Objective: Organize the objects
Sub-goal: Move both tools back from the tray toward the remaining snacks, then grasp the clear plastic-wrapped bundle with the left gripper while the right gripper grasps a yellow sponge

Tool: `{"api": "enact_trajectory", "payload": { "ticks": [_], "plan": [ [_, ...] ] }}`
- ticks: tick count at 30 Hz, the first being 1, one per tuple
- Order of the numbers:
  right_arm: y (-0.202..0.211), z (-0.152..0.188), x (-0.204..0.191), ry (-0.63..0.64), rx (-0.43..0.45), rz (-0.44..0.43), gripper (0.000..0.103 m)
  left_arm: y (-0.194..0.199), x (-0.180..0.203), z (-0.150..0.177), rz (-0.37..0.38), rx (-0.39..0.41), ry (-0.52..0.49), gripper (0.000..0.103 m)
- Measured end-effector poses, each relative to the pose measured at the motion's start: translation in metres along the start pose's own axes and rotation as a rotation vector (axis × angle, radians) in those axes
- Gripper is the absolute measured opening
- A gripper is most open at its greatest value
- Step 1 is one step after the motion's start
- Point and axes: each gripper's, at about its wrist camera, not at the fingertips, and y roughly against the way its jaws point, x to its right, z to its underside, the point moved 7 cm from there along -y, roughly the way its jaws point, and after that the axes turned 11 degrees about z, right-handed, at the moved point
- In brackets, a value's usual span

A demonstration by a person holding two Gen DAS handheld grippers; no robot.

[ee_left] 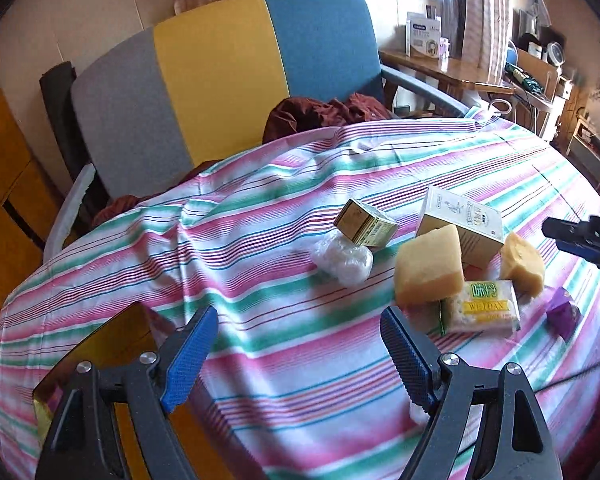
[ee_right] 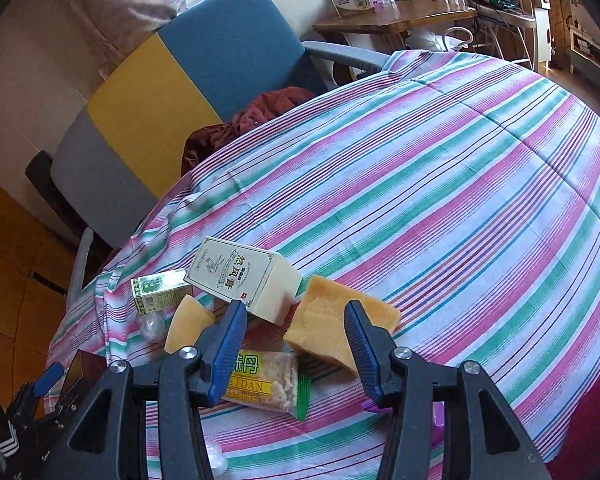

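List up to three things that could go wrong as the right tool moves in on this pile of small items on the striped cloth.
1. The right tool hangs over the cracker packet with a yellow sponge block crowding one finger; closing might catch both.
2. The cream carton sits tilted against its neighbours, so a nudge may topple it.
3. The striped cloth is wrinkled and could drag.

The left gripper (ee_left: 296,328) is pointing steeply downward, its blue-padded jaws standing wide apart with nothing between them. The right gripper (ee_right: 296,322) is tilting down likewise, its jaws parted more narrowly, pressing on nothing, pads (ee_right: 230,344) hanging free.
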Motion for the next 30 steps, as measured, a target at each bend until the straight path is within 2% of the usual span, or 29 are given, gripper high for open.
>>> {"api": "enact_trajectory", "payload": {
  "ticks": [4, 9, 16, 18, 19, 26, 30],
  "plan": [
    [0.001, 0.002, -0.005, 0.012, -0.010, -0.022, 0.052, -0.027, -0.003, -0.010, 0.005, -0.037, 0.032, 0.084],
    [0.001, 0.003, -0.008, 0.020, -0.018, -0.044, 0.052, -0.059, -0.003, -0.021, 0.051, -0.064, 0.104, 0.084],
    [-0.001, 0.001, -0.007, 0.003, -0.025, -0.058, 0.052, -0.108, 0.005, -0.036, 0.044, -0.086, 0.073, 0.084],
    [-0.002, 0.001, -0.005, 0.000, -0.023, -0.053, 0.052, -0.119, 0.004, -0.034, 0.043, -0.097, 0.068, 0.059],
    [-0.002, 0.000, -0.004, -0.003, -0.022, -0.050, 0.052, -0.125, 0.004, -0.029, 0.055, -0.130, 0.077, 0.036],
    [0.000, -0.005, 0.001, -0.028, -0.005, -0.065, 0.052, -0.106, 0.005, 0.003, 0.065, -0.137, 0.096, 0.035],
    [0.001, -0.013, 0.019, -0.103, 0.007, -0.068, 0.052, -0.092, 0.011, 0.023, 0.061, -0.147, 0.103, 0.035]
  ]
}}
